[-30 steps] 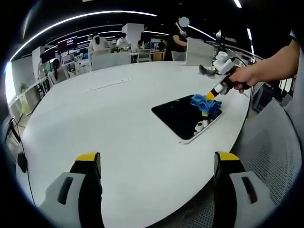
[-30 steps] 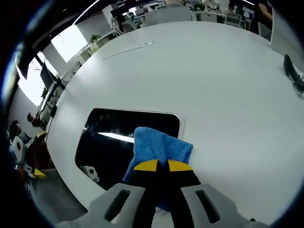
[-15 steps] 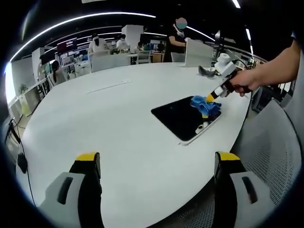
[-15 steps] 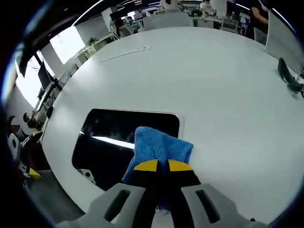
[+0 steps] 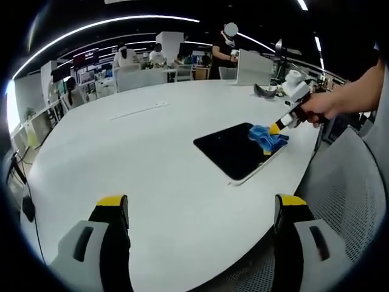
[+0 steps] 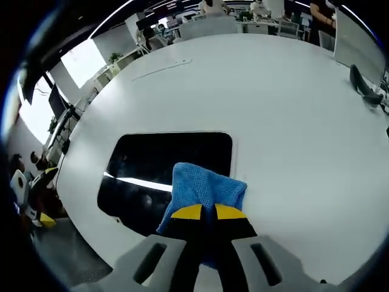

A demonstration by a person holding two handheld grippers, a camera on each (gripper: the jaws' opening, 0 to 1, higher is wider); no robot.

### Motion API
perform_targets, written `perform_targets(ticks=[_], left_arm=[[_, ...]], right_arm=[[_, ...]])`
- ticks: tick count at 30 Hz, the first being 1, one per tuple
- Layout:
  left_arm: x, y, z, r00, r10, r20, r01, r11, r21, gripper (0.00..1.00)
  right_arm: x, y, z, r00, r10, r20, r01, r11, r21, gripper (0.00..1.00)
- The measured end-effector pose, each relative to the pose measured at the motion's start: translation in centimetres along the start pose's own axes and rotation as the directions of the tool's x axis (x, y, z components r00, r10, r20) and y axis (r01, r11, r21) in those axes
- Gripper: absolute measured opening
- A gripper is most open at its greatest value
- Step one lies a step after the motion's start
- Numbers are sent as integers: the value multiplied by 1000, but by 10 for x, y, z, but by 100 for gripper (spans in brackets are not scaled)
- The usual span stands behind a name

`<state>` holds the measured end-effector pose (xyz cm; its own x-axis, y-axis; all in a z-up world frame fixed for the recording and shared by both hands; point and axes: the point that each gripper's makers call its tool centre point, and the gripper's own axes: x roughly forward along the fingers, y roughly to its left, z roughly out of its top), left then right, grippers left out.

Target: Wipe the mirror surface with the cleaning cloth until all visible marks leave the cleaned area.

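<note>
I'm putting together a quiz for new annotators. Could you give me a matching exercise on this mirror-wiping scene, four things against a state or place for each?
Things:
1. cloth
2. mirror
3. left tool
4. right tool

States or places:
A. open, jaws apart above the white table, holding nothing
B. lies flat near the table's edge, dark and reflective
C. blue, pinched and resting on the mirror's corner
D. shut, yellow tips together

Pairs: 1-C, 2-B, 3-A, 4-D
</note>
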<state>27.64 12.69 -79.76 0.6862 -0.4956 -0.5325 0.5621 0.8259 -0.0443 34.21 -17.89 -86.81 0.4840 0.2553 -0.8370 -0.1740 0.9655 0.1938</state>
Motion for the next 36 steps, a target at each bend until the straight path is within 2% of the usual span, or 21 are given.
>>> perform_targets(ticks=[4,8,22,26,36], left_arm=[[0,0,0,1000,1,1,-1,1000,-2,99],[0,1,-1,1000,3,0,-3,1000,-4,99],[0,0,-3,1000,6,-12,-6,1000,-4,99],[0,0,-4,1000,3,-19,-4,1000,-1,99],[0,1,-4,1000,6,-19,-6,1000,-5,99]], right_arm=[[-2,1,-4,1000,-2,4,2,1000,28,0],[-3,2,-5,1000,-4,2,4,1000,11,0],[-12,7,-22,1000,12,-15,-11,998,55,1],[-14,7,-26,1000,15,-18,-13,996,91,1],[-13,8,-25,999,8,-31,-6,997,73,1]])
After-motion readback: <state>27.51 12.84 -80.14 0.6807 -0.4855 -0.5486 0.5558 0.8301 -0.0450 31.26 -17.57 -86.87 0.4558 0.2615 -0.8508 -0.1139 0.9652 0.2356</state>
